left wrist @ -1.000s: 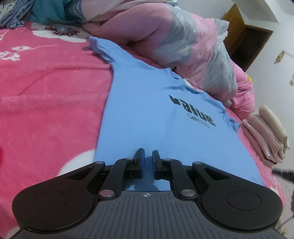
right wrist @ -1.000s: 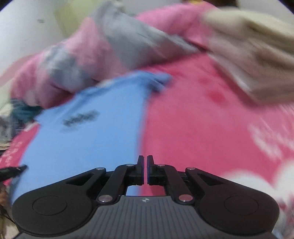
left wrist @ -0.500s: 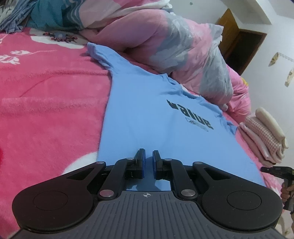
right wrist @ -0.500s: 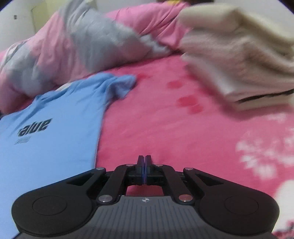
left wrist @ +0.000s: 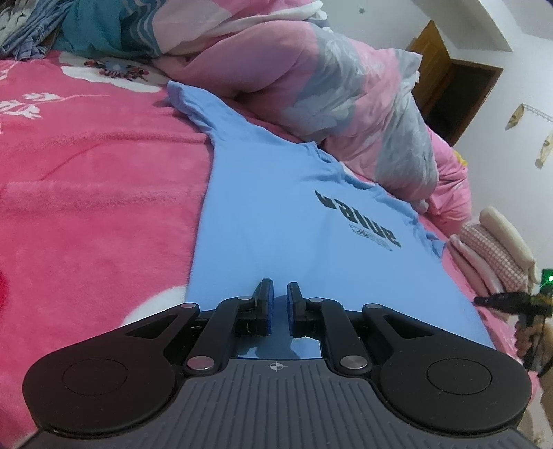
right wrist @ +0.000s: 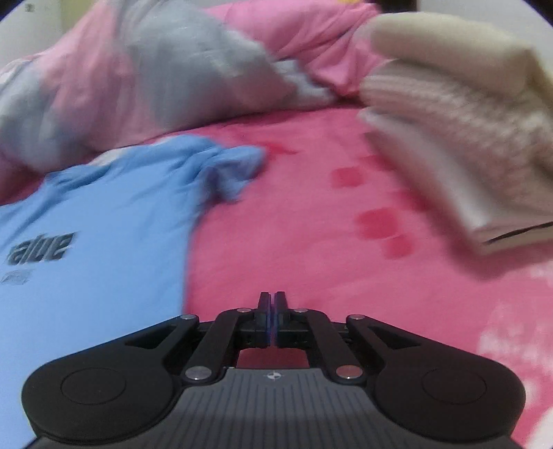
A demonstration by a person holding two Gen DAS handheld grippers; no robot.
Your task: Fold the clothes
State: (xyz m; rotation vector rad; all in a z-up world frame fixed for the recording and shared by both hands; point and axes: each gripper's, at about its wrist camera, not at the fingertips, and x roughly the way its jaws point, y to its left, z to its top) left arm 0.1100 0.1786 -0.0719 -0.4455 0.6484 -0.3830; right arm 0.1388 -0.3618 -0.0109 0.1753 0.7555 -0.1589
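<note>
A light blue T-shirt (left wrist: 283,221) with dark lettering lies flat, face up, on the pink blanket (left wrist: 90,207). My left gripper (left wrist: 280,293) hovers low over the shirt's near hem, its jaws a narrow gap apart, and no cloth shows between them. My right gripper (right wrist: 273,300) is shut and empty over bare pink blanket (right wrist: 311,241), just right of the shirt's side edge (right wrist: 103,214). The crumpled right sleeve (right wrist: 235,169) lies ahead of it. In the left wrist view the right gripper (left wrist: 478,300) pokes in at the shirt's right edge, held by a hand (left wrist: 532,338).
A bunched pink and grey duvet (left wrist: 345,103) lies along the shirt's collar side. A stack of folded cream and pink clothes (right wrist: 459,138) sits on the blanket to the right. More bedding (left wrist: 86,31) is heaped at the far left, and a dark doorway (left wrist: 456,100) stands beyond.
The right gripper has swung right and down from the shirt's edge onto the pink blanket, and it now shows at the right edge of the left wrist view. The left gripper has stayed put.
</note>
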